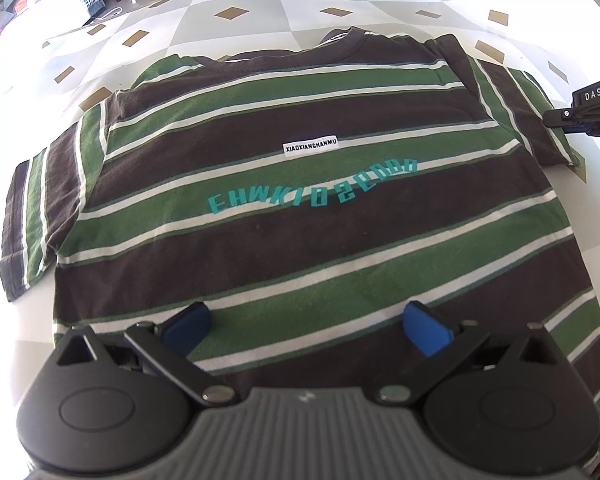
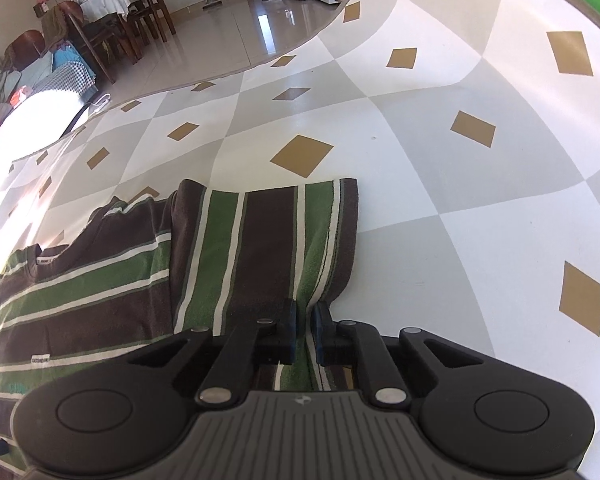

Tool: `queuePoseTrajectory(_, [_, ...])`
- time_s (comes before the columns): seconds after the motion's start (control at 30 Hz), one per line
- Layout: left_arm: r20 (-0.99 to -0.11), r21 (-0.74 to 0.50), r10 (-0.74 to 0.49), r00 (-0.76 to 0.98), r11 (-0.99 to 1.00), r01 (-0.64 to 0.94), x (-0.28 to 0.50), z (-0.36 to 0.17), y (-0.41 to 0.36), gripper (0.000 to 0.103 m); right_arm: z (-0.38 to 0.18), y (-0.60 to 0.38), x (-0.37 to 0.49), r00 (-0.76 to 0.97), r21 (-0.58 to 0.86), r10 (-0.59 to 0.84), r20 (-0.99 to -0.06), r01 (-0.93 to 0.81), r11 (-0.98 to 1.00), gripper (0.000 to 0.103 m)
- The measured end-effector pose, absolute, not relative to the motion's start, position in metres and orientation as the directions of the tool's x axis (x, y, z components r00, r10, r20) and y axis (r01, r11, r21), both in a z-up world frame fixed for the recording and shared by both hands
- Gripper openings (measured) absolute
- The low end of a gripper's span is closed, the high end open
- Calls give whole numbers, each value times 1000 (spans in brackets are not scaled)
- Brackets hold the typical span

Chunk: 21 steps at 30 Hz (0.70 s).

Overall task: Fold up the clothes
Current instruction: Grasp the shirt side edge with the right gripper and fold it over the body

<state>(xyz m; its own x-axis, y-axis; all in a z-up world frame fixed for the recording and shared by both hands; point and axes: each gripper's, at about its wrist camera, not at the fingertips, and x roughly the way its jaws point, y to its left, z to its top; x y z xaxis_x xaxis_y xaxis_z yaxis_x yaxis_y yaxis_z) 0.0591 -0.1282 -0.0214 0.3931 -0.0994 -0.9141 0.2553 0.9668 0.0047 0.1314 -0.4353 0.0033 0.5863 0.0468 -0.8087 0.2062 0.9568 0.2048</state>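
The right gripper [image 2: 305, 322] is clamped on the sleeve [image 2: 268, 248] of the striped T-shirt [image 1: 300, 208], which lies flat on the checked tablecloth [image 2: 420, 140]; the left gripper [image 1: 306, 322] hovers over the hem with its jaws apart. The sleeve fold seems to be starting, so the next move likely calls for carrying the sleeve inward over the chest. Beyond the table lie a glossy tiled floor [image 2: 236, 32] and wooden chairs [image 2: 148, 4].

1 striped T-shirt [image 1: 300, 216], 1 patterned tablecloth [image 2: 440, 160], 2 tools: left [image 1: 306, 324], right [image 2: 305, 326].

We see a brown, green and white striped T-shirt [image 1: 300, 216] lying flat, centre frame, collar toward the top.
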Motion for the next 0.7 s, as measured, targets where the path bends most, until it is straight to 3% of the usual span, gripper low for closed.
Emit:
queuePoseTrajectory(0.27, [-915, 5, -101, 391, 965, 262, 60, -21, -127, 103, 18, -439, 130, 626, 272, 89, -775, 202, 941, 6])
queuePoseTrajectory(0.7, [-911, 4, -109, 399, 962, 273, 59, -22, -126, 103, 49, -398, 133, 715, 206, 102, -691, 60, 977, 6])
